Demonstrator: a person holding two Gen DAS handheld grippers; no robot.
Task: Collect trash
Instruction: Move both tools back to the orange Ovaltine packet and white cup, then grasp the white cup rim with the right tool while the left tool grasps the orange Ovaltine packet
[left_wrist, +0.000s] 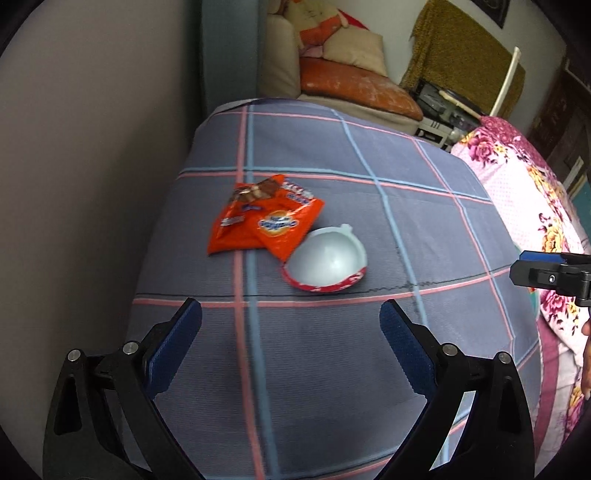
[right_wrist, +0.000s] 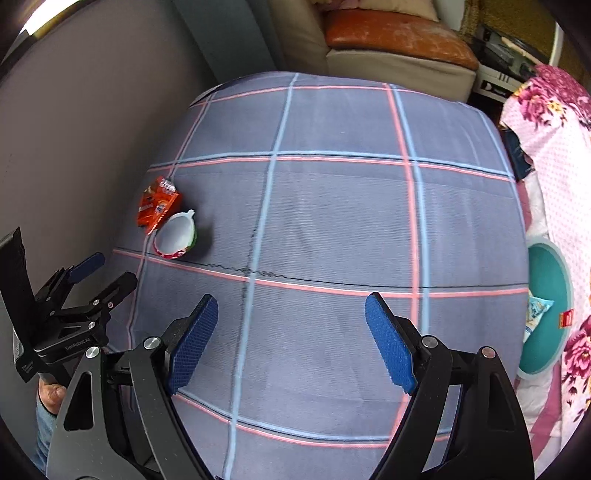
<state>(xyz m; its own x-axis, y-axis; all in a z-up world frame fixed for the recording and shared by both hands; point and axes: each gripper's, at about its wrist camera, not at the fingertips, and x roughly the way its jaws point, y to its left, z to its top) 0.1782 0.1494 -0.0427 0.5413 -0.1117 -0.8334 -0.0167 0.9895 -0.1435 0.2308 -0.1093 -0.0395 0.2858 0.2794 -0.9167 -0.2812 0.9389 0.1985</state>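
An orange snack wrapper (left_wrist: 258, 221) lies on the blue checked bedsheet (left_wrist: 332, 166). An empty white cup with a red rim (left_wrist: 327, 260) lies on its side against the wrapper. Both also show in the right wrist view, the wrapper (right_wrist: 157, 205) and the cup (right_wrist: 177, 234) at the sheet's left edge. My left gripper (left_wrist: 291, 314) is open and empty, a short way before the cup. It also shows in the right wrist view (right_wrist: 101, 271). My right gripper (right_wrist: 291, 306) is open and empty over the middle of the sheet. Its tip shows in the left wrist view (left_wrist: 539, 269).
A teal basin (right_wrist: 546, 310) with a few scraps in it sits at the right beside a pink floral blanket (right_wrist: 554, 122). A grey wall (left_wrist: 92, 166) runs along the left of the bed. A sofa with an orange cushion (left_wrist: 351, 85) stands beyond.
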